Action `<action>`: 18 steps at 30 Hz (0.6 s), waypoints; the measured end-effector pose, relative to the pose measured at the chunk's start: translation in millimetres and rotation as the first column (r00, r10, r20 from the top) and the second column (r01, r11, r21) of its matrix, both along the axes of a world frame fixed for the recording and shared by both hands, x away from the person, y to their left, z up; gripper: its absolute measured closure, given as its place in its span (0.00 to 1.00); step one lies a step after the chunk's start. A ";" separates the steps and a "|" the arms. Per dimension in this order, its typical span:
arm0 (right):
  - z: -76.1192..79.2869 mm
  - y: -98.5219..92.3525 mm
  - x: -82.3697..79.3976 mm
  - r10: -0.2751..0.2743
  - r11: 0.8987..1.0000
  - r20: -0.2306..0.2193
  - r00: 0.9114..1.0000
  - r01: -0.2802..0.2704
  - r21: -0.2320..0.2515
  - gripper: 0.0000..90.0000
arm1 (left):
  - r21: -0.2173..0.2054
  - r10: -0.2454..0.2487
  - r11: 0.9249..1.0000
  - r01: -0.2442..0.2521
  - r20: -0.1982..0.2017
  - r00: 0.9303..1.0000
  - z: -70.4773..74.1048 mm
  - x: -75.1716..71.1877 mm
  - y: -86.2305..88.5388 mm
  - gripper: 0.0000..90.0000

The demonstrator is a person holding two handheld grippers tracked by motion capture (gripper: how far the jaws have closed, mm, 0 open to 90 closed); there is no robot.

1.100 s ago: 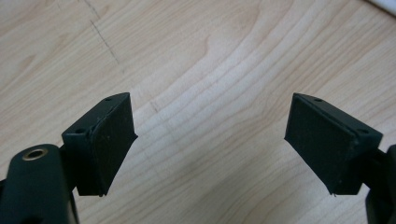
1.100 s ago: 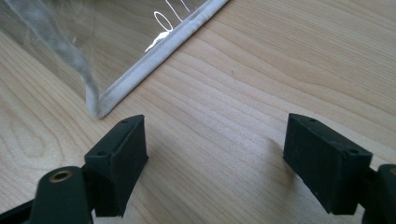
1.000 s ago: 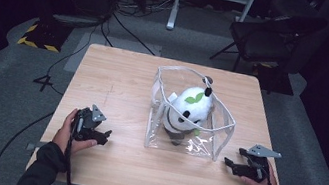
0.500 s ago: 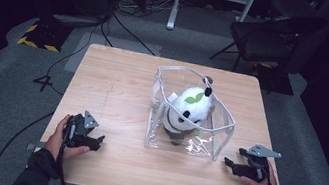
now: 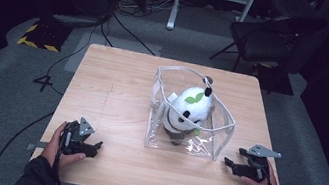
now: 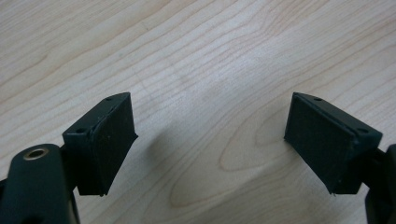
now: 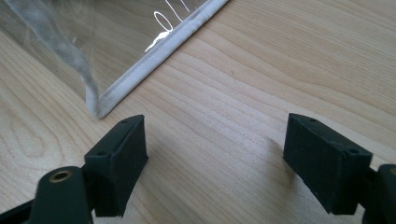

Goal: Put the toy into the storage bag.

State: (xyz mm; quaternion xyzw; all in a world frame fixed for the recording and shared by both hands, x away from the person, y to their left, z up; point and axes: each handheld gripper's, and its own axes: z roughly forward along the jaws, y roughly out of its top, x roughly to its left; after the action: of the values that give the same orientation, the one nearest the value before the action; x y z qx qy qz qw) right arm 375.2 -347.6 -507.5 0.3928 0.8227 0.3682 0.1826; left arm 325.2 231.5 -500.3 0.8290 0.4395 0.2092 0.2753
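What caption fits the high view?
Panda sits in a clear bag on the table, tools apart.

Table brightly lit from above, surroundings dark, pictures slightly soft.

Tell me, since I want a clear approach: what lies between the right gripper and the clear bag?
Only bare wood of the table lies between the right gripper and the clear bag, as the right gripper view shows.
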 end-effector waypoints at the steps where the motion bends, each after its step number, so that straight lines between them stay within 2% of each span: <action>1: 0.0 0.0 0.0 0.000 1.000 0.000 1.000 0.000 0.000 0.24 | -0.018 0.006 1.000 -0.006 0.000 1.000 -1.2 -1.2 1.3 0.18; 6: 0.0 0.0 0.0 0.000 1.000 0.000 1.000 0.000 0.000 0.24 | -0.082 0.021 0.996 -0.021 -0.005 1.000 -5.7 -6.8 8.7 0.18; 10: 0.0 0.0 0.0 0.001 1.000 0.000 1.000 -0.001 0.000 0.24 | -0.146 0.046 0.988 -0.047 -0.012 0.999 -10.2 -10.6 16.0 0.18; 18: 0.0 0.0 -0.1 0.002 1.000 -0.001 1.000 -0.002 -0.001 0.24 | -0.145 0.056 0.988 -0.058 -0.014 0.998 -10.2 -17.8 24.2 0.18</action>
State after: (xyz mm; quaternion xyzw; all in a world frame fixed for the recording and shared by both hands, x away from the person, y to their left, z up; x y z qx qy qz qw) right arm 375.1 -347.6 -507.5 0.3919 0.8234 0.3677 0.1822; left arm 307.3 255.6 -510.5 0.7949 0.4784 0.1801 0.3268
